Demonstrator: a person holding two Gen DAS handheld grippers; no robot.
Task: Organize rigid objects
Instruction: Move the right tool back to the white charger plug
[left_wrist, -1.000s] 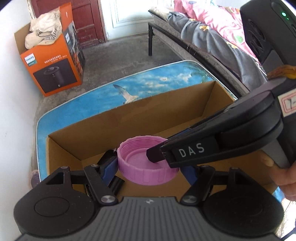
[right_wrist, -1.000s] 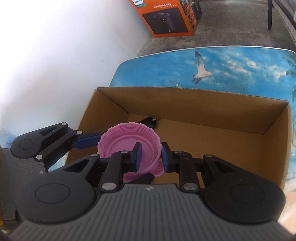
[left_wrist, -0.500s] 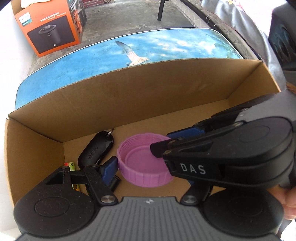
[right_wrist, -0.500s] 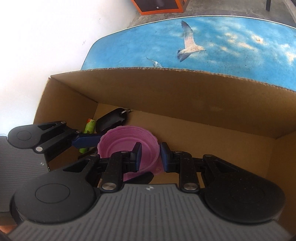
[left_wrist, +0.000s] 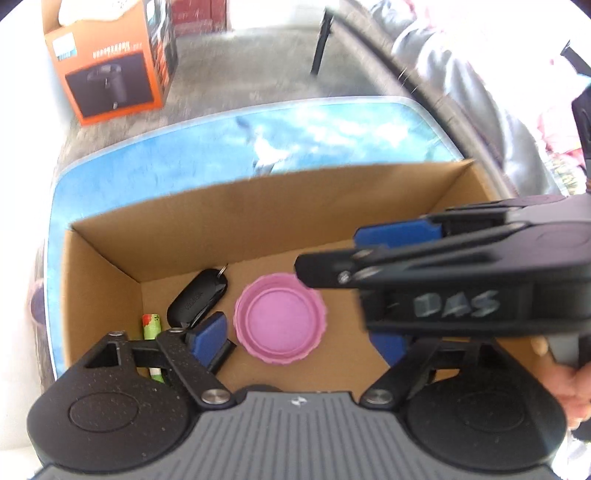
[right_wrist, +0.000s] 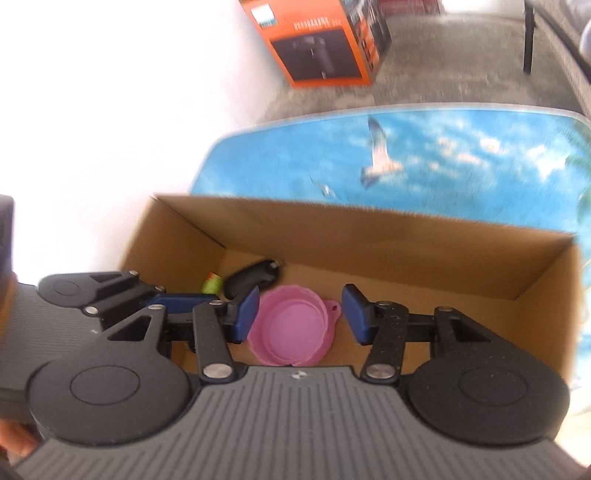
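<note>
Released since half a second ago, the pink lid (left_wrist: 280, 318) now lies open side up on the floor of the cardboard box (left_wrist: 229, 218), no longer pinched. From the left wrist, the left hand-held gripper (left_wrist: 299, 338) stands spread, the lid between and below its blue pads, beside a black key fob (left_wrist: 197, 300) and a green battery (left_wrist: 152, 325); the right hand-held gripper (left_wrist: 369, 254) hangs above it, spread. From the right wrist, the lid (right_wrist: 291, 323) sits between that gripper's parted pads (right_wrist: 246, 314), apart from both, box on the sky-print desk (right_wrist: 443, 155).
</note>
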